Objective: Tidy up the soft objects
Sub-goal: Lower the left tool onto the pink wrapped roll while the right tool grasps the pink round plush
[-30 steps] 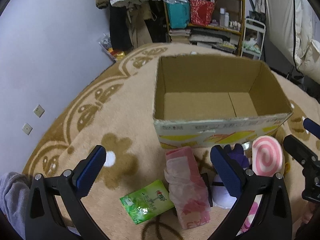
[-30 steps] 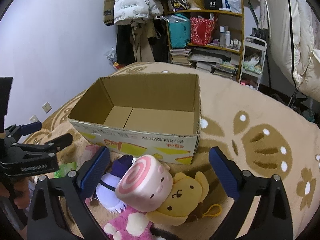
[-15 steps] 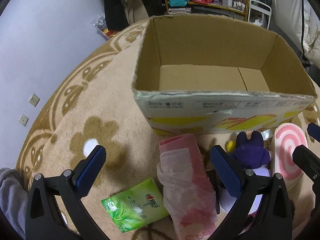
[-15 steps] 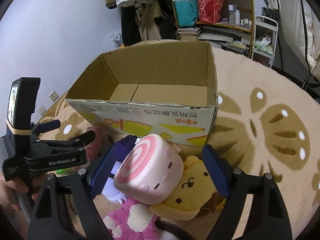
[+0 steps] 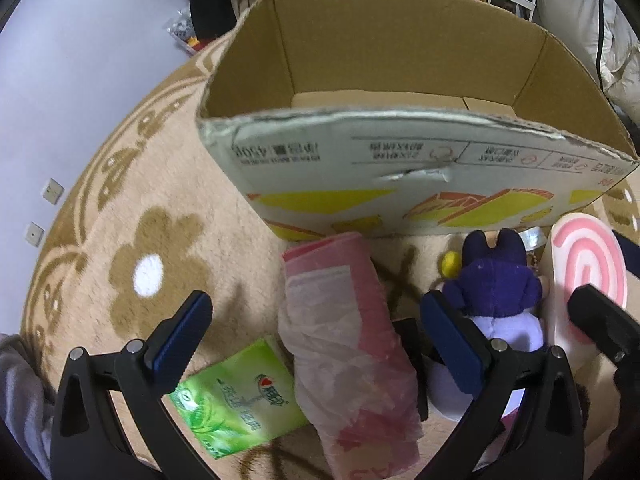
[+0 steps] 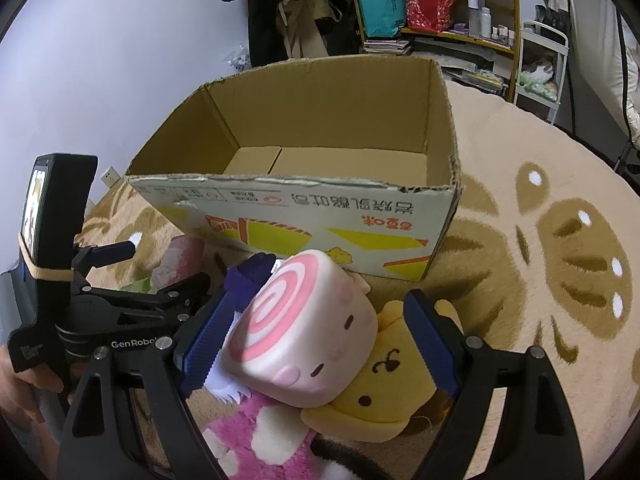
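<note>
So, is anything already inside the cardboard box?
No, the right wrist view shows the box with a bare cardboard floor, while the plush toys lie on the rug in front of it.

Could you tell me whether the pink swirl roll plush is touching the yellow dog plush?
Touching. The right wrist view shows the pink swirl roll plush lying directly on the yellow dog plush, covering part of its head with no gap between them.

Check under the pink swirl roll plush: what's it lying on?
The swirl roll plush rests on a yellow bear plush and a pink-and-white plush. Whatever lies beneath them is covered.
</note>
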### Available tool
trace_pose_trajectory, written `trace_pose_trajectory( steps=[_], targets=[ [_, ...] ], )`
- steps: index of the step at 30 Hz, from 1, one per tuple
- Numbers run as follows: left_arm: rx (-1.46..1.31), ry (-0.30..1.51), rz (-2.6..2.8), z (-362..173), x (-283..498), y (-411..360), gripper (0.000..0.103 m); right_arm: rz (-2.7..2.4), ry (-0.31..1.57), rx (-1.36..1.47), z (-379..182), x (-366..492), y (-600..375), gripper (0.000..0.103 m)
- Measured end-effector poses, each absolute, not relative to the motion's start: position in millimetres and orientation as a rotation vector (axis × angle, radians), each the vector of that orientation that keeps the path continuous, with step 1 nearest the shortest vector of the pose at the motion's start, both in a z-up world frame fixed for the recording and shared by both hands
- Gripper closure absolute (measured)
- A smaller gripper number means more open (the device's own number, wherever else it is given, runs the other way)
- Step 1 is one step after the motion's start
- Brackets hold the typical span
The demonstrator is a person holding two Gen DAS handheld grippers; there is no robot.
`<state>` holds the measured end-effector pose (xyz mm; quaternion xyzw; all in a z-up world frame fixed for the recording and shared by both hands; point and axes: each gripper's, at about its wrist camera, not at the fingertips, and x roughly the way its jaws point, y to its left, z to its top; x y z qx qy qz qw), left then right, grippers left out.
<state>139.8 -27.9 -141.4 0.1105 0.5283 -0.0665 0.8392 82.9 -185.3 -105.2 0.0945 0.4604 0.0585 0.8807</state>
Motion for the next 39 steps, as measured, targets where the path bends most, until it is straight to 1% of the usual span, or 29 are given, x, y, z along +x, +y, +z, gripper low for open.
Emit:
trace_pose_trajectory(
  steps=[2,5,6,8,10,11,16,18,21,23,24,25,29,37,39],
  targets=[
    [0.228,1.131,-0.145,-143.9,140.4,-27.6,0.0,0.131,0.968,0.192,-106.6,82.4,-183.7,0.013],
    [0.23,1.14,-0.146,-147.0,141.2,-28.1,0.0,0.132,0.973,0.185,-107.8,82.6,-181.5,0.023],
    [0.227,1.144,-0.148,-147.6,141.7,-28.0,0.0,0.134,0.976,0.186,-108.1,83.5,-181.8,0.023],
    [0.222,1.152,-0.148,-147.7,143.1,-27.1,0.005,0.141,0.984,0.195,-110.2,84.8,-181.9,0.024],
    [0.218,1.169,-0.149,-152.3,147.3,-25.7,0.009,0.144,0.987,0.202,-111.3,85.0,-183.4,0.026],
    [0.208,1.175,-0.153,-155.0,150.8,-21.7,0.009,0.145,0.987,0.205,-111.4,85.3,-183.6,0.03],
    [0.188,1.181,-0.172,-159.5,153.5,-11.6,0.016,0.155,0.979,0.216,-111.0,85.6,-184.7,0.034],
    [0.186,1.181,-0.181,-160.0,153.2,-11.2,0.02,0.157,0.976,0.217,-111.0,85.0,-184.0,0.039],
    [0.165,1.186,-0.209,-159.9,153.1,-9.7,0.031,0.164,0.972,0.218,-111.0,84.2,-183.7,0.043],
    [0.131,1.197,-0.241,-160.2,153.9,-7.2,0.043,0.175,0.97,0.236,-111.8,85.1,-184.7,0.047],
    [0.116,1.201,-0.245,-160.5,153.4,-6.6,0.044,0.176,0.969,0.257,-112.9,86.1,-187.5,0.048],
    [0.1,1.203,-0.242,-160.7,154.4,-3.7,0.048,0.176,0.968,0.268,-113.3,86.6,-189.3,0.049],
    [0.064,1.207,-0.235,-162.2,157.6,7.3,0.054,0.17,0.956,0.295,-112.3,87.0,-194.8,0.049],
    [0.1,1.18,-0.233,-163.2,157.9,6.8,0.057,0.132,0.918,0.263,-105.3,83.9,-193.6,0.05],
    [0.11,1.172,-0.231,-161.5,157.0,4.8,0.057,0.133,0.914,0.283,-104.9,83.7,-197.3,0.052]
  ],
)
